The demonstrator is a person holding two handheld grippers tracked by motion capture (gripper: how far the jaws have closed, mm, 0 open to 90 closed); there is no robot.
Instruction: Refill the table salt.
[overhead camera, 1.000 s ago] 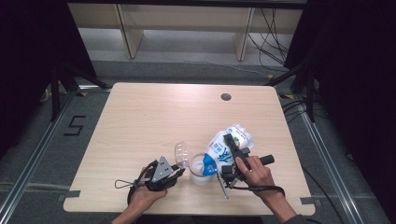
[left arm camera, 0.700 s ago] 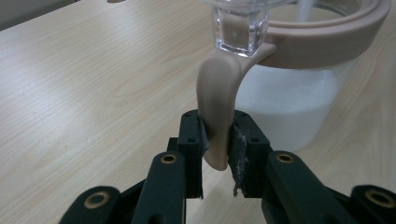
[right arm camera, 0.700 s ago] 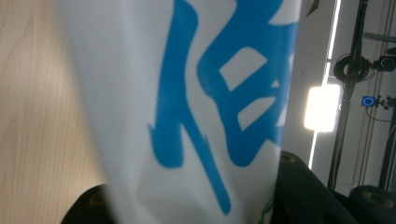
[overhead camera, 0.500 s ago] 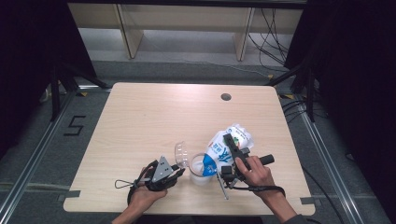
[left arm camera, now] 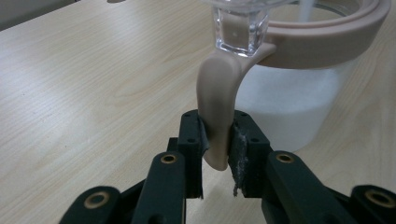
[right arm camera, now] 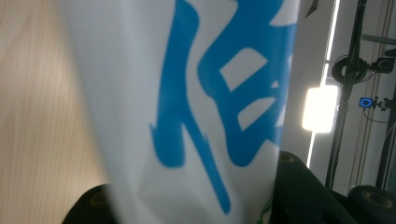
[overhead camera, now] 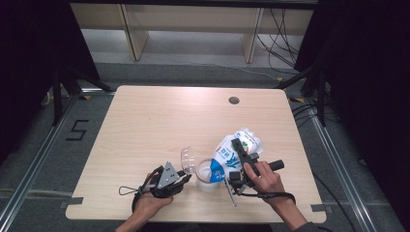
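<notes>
A clear tub (overhead camera: 205, 173) with a beige rim stands near the table's front edge, its clear lid (overhead camera: 187, 159) flipped up to the left. White stuff lies inside it. My left gripper (overhead camera: 186, 178) is shut on the tub's beige tab (left arm camera: 217, 116), pinched between both pads of that gripper (left arm camera: 217, 140). The tub's white wall (left arm camera: 289, 107) and rim (left arm camera: 327, 37) rise just beyond. My right gripper (overhead camera: 231, 166) is shut on a white bag with blue print (overhead camera: 232, 154), tilted with its lower end over the tub. The bag (right arm camera: 196, 107) sits between the jaws of the right gripper (right arm camera: 196, 196).
The wooden table (overhead camera: 145, 121) has a round cable hole (overhead camera: 234, 100) at the back right. Behind it stand a low shelf (overhead camera: 193, 19) and loose cables (overhead camera: 285, 43). A "5" mark (overhead camera: 77, 129) is on the floor at left.
</notes>
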